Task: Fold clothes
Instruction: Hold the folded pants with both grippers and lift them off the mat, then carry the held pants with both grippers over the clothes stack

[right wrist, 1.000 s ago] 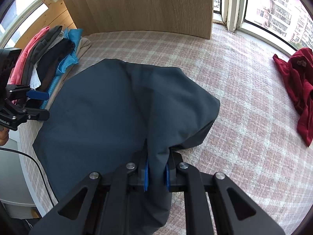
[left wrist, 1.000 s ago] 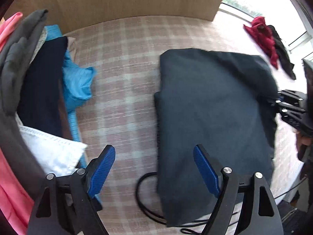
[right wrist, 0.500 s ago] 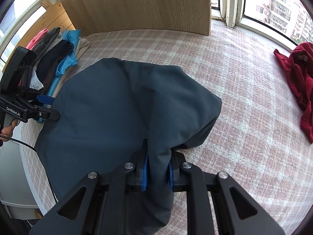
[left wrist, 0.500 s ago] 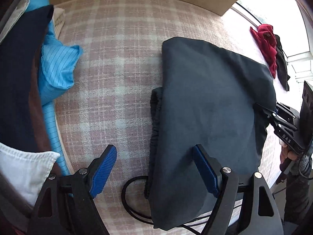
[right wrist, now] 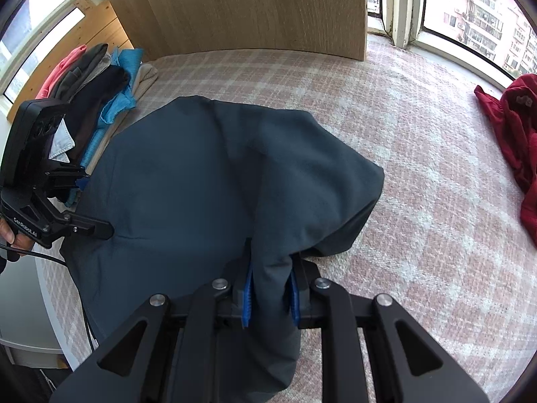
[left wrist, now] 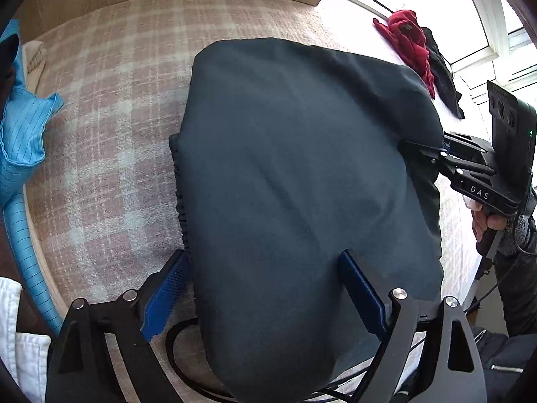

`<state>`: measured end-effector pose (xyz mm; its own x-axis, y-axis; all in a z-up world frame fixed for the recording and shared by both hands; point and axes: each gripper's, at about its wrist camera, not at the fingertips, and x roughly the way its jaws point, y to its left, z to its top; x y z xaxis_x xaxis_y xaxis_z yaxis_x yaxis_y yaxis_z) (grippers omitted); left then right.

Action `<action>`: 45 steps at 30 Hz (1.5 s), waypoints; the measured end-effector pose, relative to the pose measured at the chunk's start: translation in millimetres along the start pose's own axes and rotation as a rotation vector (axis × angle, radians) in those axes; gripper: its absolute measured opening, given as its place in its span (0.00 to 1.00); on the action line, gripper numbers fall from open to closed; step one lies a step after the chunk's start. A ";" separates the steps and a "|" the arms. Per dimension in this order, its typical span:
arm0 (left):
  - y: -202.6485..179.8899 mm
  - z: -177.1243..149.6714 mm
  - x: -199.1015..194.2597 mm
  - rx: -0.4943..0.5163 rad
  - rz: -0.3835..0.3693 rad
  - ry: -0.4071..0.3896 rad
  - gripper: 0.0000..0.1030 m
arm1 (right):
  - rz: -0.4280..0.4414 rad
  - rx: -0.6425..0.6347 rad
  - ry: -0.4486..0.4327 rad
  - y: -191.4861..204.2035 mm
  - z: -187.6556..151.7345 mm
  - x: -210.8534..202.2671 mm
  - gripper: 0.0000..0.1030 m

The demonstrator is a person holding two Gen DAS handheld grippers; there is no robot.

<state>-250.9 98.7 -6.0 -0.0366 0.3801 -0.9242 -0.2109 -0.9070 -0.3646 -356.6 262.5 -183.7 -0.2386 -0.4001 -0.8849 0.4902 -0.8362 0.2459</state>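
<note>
Cloth fills the left wrist view: a dark slate garment (left wrist: 302, 184) lies doubled over on the plaid-covered surface (left wrist: 110, 127), an elastic-looking edge of a lower layer peeking out along its left side. The left claw (left wrist: 265, 299) stands spread wide, its blue pads on either side of the near end of the garment, one pad at the cloth's left edge and the other resting on top; it grips nothing. At the far right the right claw (left wrist: 419, 149) bites into the garment's edge, a hand behind it. A light blue garment (left wrist: 23, 127) lies at the left, and a red garment (left wrist: 409, 43) with something black beside it sits far off by the window.

From the right wrist, the right claw (right wrist: 268, 297) is clenched on a bunched fold of the dark slate garment (right wrist: 188, 194), which rises from the surface into its pads and drapes down between the arms. The left claw (right wrist: 84, 208) shows at the garment's far left edge, its fingers apart. A pile of clothes (right wrist: 90, 94) leans by the wooden wall; the red garment (right wrist: 513, 127) lies at the right.

As a judgement: the garment already carries at least one fold, yet one side is lifted and rumpled, so it is not a finished flat bundle. The red piece lies crumpled, so more folding seems left.
</note>
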 end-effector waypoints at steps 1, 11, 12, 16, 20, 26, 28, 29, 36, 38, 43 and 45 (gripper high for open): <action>-0.1 -0.1 -0.3 -0.007 -0.009 0.007 0.55 | 0.003 0.000 -0.001 -0.3 -0.2 0.1 0.18; -14.6 -17.1 -5.1 0.030 -0.001 -0.050 0.46 | 0.058 0.028 -0.048 -6.4 -7.2 -6.3 0.12; -16.1 -20.5 -8.8 0.025 -0.006 -0.067 0.45 | 0.073 0.042 -0.058 -7.8 -8.0 -10.4 0.11; -21.9 -34.7 -34.2 0.032 -0.043 -0.141 0.45 | 0.102 0.060 -0.113 -2.7 -9.9 -37.6 0.10; -31.5 -42.2 -63.2 0.046 -0.045 -0.205 0.44 | 0.118 0.039 -0.188 16.9 -13.6 -78.2 0.09; -23.5 -67.1 -132.7 0.053 -0.022 -0.341 0.44 | 0.128 -0.052 -0.321 62.1 -16.8 -150.1 0.09; -31.0 -81.4 -159.1 0.046 0.005 -0.397 0.44 | 0.138 -0.111 -0.366 83.0 -12.5 -174.7 0.09; -34.7 -88.5 -172.3 0.042 0.019 -0.424 0.44 | 0.144 -0.143 -0.386 94.1 -10.0 -187.0 0.09; -55.8 -149.8 -266.8 -0.013 0.122 -0.627 0.44 | 0.214 -0.363 -0.519 177.5 9.2 -266.9 0.09; -55.1 -175.4 -292.8 -0.055 0.145 -0.688 0.44 | 0.247 -0.426 -0.538 203.6 15.3 -283.8 0.09; -44.5 -249.7 -348.1 -0.143 0.206 -0.809 0.44 | 0.300 -0.551 -0.563 277.9 20.3 -304.4 0.09; -38.2 -279.6 -368.0 -0.144 0.237 -0.838 0.44 | 0.324 -0.569 -0.577 307.6 19.0 -305.0 0.09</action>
<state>43.8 -57.3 316.3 -0.7798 0.1359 -0.6111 0.0164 -0.9714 -0.2369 -149.0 120.1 169.3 -0.3269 -0.8420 -0.4291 0.9151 -0.3955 0.0790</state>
